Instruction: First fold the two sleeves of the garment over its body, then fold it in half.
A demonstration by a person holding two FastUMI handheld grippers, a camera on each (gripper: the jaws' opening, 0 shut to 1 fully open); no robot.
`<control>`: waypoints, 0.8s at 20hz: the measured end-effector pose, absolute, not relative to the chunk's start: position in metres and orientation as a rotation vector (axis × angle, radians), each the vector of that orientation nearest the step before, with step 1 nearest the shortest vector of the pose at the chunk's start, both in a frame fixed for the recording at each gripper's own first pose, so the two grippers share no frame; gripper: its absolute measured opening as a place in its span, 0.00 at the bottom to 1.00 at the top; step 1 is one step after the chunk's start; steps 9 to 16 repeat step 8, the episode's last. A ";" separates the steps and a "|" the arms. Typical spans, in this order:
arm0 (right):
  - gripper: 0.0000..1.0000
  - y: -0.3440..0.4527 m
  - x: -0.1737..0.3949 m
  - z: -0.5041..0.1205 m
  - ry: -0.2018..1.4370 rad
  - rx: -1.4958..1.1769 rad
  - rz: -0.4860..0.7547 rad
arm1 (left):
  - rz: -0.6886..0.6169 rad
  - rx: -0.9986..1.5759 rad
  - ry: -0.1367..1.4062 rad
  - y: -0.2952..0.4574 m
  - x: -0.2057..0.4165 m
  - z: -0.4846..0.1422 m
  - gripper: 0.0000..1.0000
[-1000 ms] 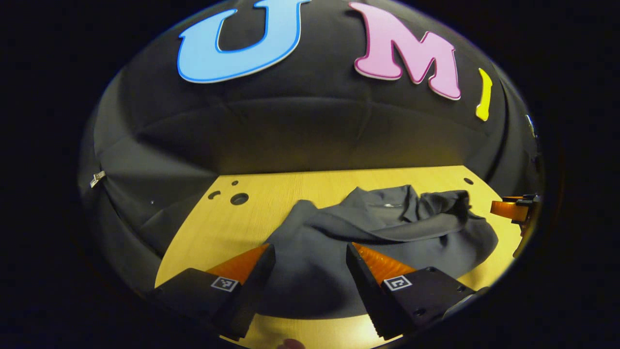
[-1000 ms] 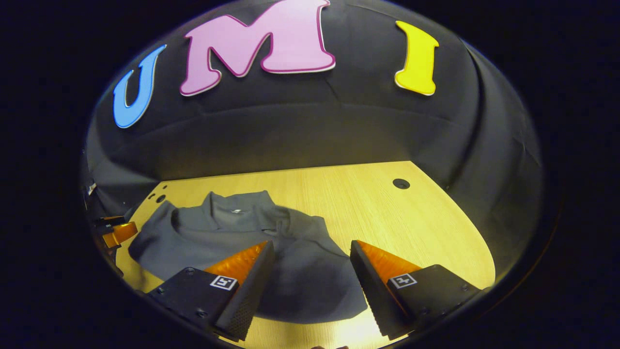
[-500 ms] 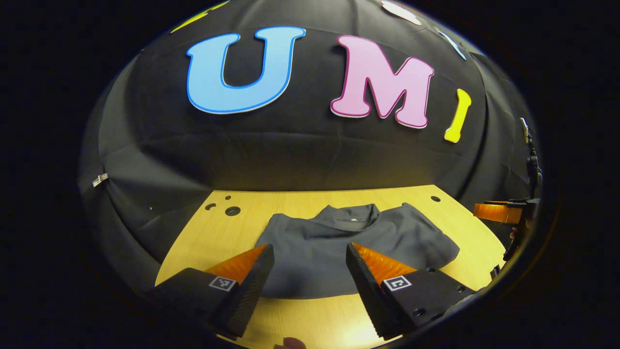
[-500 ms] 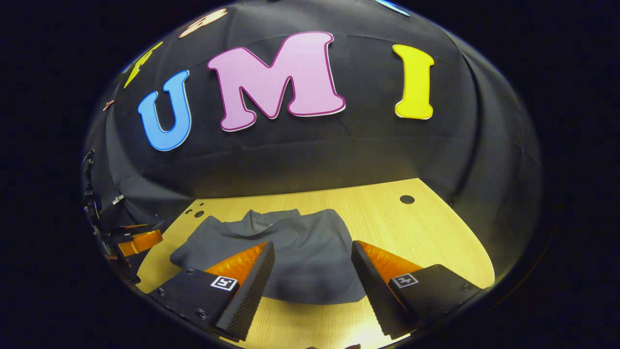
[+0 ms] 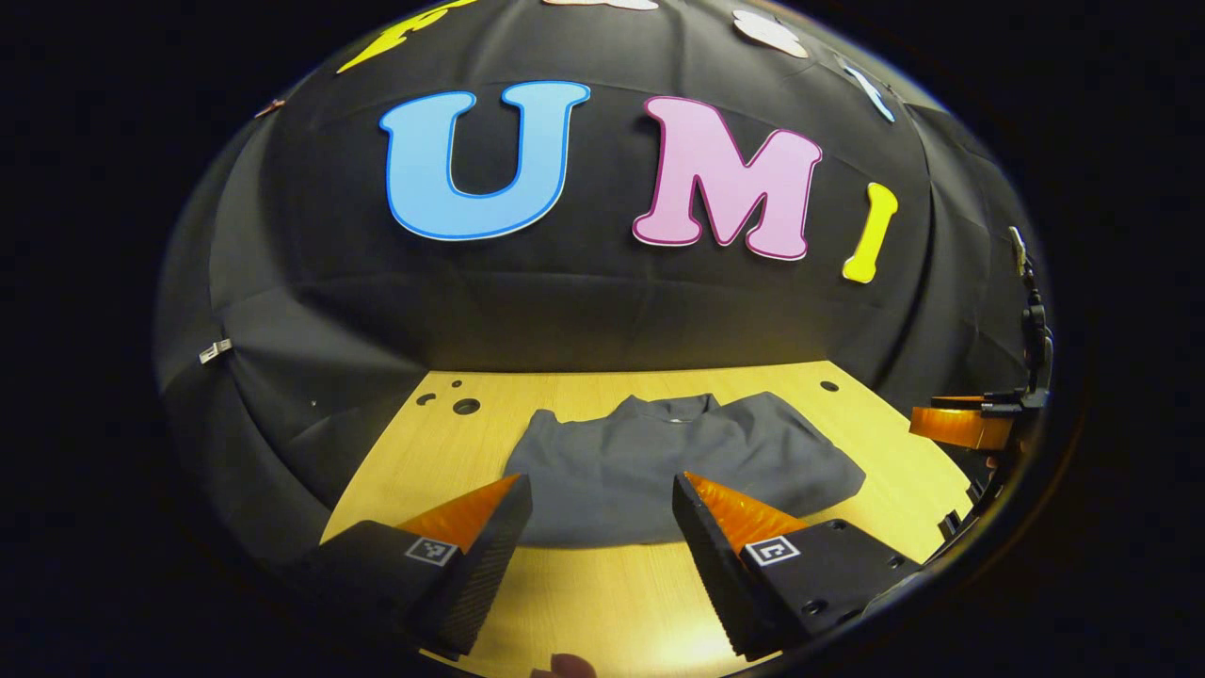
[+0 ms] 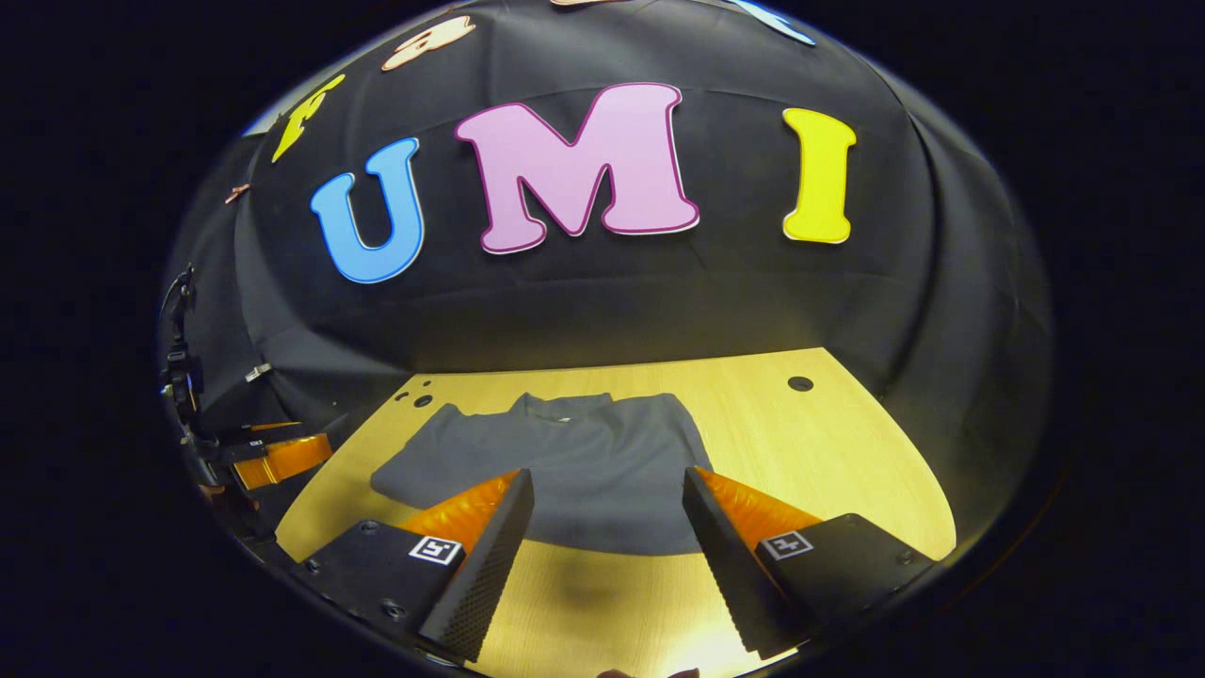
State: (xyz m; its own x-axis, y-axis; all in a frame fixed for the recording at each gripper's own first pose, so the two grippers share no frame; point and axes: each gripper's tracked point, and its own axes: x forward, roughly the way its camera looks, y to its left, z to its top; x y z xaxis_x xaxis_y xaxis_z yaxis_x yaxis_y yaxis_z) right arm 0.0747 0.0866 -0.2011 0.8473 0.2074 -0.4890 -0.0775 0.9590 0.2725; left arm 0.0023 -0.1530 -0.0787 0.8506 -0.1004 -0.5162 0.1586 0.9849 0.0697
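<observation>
A dark grey garment (image 5: pixel 659 461) lies folded flat on the wooden table (image 5: pixel 584 603), its collar toward the back wall. In the right gripper view the same garment (image 6: pixel 574 466) spreads left of centre. My left gripper (image 5: pixel 601 499) hangs open above the table, just short of the garment's near edge, with nothing between its fingers. Likewise open and empty, my right gripper (image 6: pixel 607 494) is held back from the garment's near edge. At the right rim of the left gripper view sits the right gripper (image 5: pixel 960 426). The left gripper (image 6: pixel 278 457) appears at the left rim of the right gripper view.
The table (image 6: pixel 828 452) has round holes at its back left (image 5: pixel 465 406) and one at the back right (image 6: pixel 800 383). Black cloth wall closes the back and both sides. Bare wood runs along the front and to the right of the garment.
The rumpled garment has settled into a flat folded shape. Both grippers have pulled back and up from it, staying open.
</observation>
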 end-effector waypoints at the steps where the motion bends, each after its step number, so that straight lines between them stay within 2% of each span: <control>1: 0.99 0.089 0.071 -0.199 0.540 0.251 0.155 | -0.136 0.119 0.535 -0.152 -0.003 -0.079 0.95; 8: 0.99 0.102 0.050 -0.196 0.536 0.210 0.213 | -0.085 0.093 0.569 -0.141 -0.034 -0.081 0.95; 16: 0.99 0.102 0.050 -0.196 0.536 0.210 0.213 | -0.085 0.093 0.569 -0.141 -0.034 -0.081 0.95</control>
